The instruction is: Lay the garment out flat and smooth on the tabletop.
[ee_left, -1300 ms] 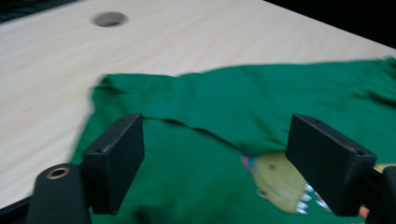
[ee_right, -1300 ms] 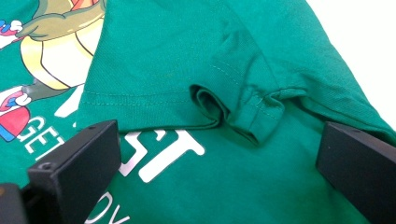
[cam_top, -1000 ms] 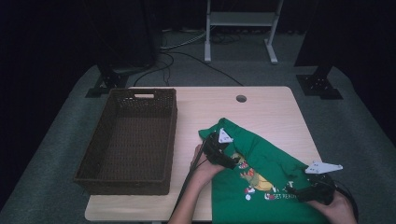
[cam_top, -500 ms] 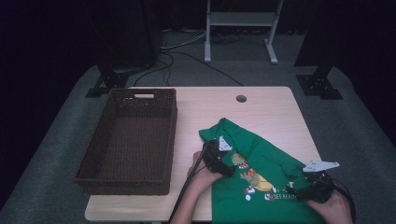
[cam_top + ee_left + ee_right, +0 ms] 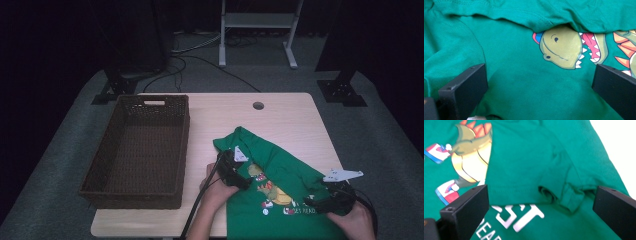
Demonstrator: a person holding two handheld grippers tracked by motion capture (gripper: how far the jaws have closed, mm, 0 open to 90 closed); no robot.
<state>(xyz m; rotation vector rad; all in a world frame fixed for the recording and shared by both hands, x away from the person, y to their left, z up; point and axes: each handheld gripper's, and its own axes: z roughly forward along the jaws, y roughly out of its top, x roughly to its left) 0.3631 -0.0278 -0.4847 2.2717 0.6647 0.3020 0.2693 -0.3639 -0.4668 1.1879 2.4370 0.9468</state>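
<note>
Two claws over a green dinosaur shirt on the desk

Nearest, at about 5 o'clock on the desk, the right claw (image 5: 312, 204) hovers over the shirt (image 5: 290, 175) with its jaws wide apart; in the right gripper view a folded sleeve (image 5: 564, 192) lies between them above white lettering (image 5: 524, 216). At about 6 o'clock the left claw (image 5: 245, 183) sits low over the shirt, jaws spread apart too, with the dinosaur print (image 5: 564, 50) ahead of it under a fold of cloth. The shirt covers the desk's (image 5: 280, 115) near right part. Farther off, from 9 to 11 o'clock, stands a brown wicker basket (image 5: 140, 150), and a round hole (image 5: 258, 106) sits near 12 o'clock.
</note>
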